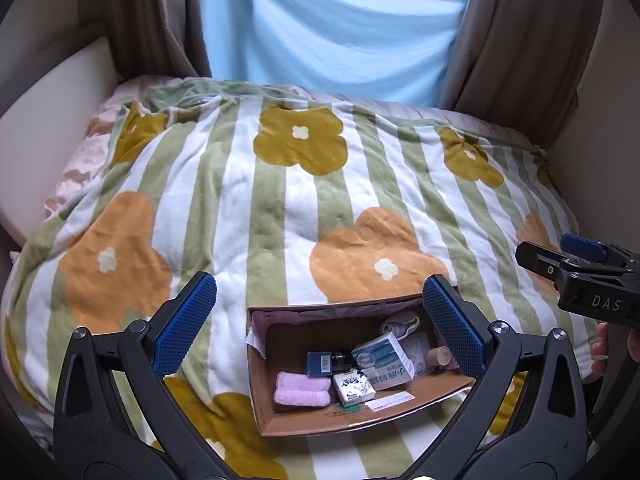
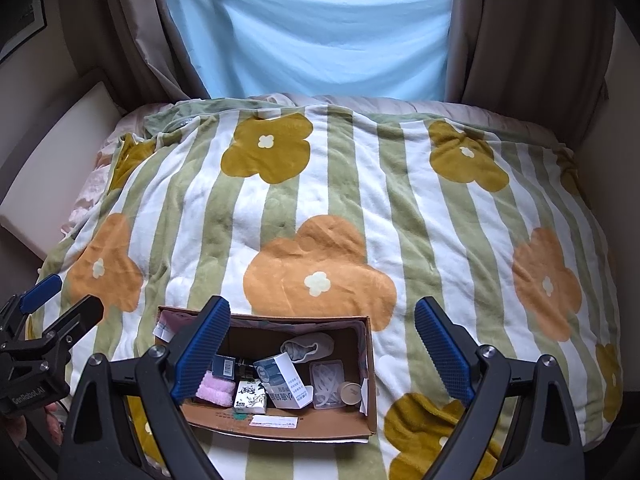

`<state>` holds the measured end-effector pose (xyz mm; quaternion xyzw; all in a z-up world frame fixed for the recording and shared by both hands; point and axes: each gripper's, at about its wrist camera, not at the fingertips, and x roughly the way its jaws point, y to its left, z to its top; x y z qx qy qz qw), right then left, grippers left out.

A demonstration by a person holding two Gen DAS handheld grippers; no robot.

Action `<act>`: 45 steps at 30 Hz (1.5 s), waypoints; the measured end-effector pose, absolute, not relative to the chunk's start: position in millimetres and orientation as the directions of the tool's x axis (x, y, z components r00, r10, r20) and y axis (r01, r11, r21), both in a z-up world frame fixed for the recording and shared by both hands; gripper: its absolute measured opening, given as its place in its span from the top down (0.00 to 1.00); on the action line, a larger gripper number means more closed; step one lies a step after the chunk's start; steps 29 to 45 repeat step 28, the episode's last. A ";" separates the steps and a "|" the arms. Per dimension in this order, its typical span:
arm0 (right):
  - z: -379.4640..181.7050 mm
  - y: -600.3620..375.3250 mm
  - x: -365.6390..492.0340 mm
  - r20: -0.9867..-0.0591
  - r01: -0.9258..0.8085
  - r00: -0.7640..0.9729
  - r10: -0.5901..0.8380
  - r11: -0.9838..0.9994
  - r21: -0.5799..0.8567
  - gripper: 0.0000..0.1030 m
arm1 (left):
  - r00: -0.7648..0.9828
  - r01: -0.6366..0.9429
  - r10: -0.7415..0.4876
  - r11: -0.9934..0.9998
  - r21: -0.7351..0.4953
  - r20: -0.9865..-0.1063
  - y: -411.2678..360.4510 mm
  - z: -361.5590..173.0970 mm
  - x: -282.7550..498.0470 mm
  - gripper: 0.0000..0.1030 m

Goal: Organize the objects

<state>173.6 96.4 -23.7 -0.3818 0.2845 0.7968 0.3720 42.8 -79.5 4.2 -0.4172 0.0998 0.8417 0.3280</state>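
An open cardboard box [image 1: 280, 420] [image 2: 370, 380] lies on a flowered striped blanket [image 1: 280, 200] [image 2: 340, 180] on a bed. Inside it lie a pink folded cloth [image 1: 302, 390] [image 2: 218, 392], a white tissue pack [image 1: 354, 388] [image 2: 250, 398], a white-and-blue carton [image 1: 384, 358] [image 2: 280, 380], a dark bottle [image 1: 326, 362] [image 2: 230, 366], a grey rolled cloth [image 1: 400, 324] [image 2: 308, 344], a clear packet [image 2: 326, 382] and a small tan cup [image 1: 438, 356] [image 2: 350, 392]. My left gripper [image 1: 320, 320] is open and empty above the box. My right gripper [image 2: 322, 348] is open and empty above it too.
A light blue cloth [image 1: 340, 32] hangs between brown curtains [image 1: 520, 40] behind the bed. A cream headboard panel [image 1: 52, 120] stands at the left. Each gripper shows in the other's view: the right one [image 1: 588, 276], the left one [image 2: 40, 328].
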 end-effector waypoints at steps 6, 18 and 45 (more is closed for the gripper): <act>-23.8 96.1 174.1 -0.820 -0.809 -0.433 0.375 -0.563 0.170 0.11 | -0.445 -0.639 0.465 -0.764 -0.093 -0.765 -78.6 6.2 42.8 0.00; -18.6 97.9 170.7 -0.817 -0.807 -0.437 0.378 -0.565 0.170 0.11 | -0.456 -0.654 0.485 -0.752 -0.089 -0.746 -74.6 9.6 49.1 0.00; -16.8 97.6 168.6 -0.818 -0.809 -0.435 0.377 -0.563 0.170 0.11 | -0.451 -0.660 0.515 -0.742 -0.116 -0.729 -80.2 7.3 46.4 0.00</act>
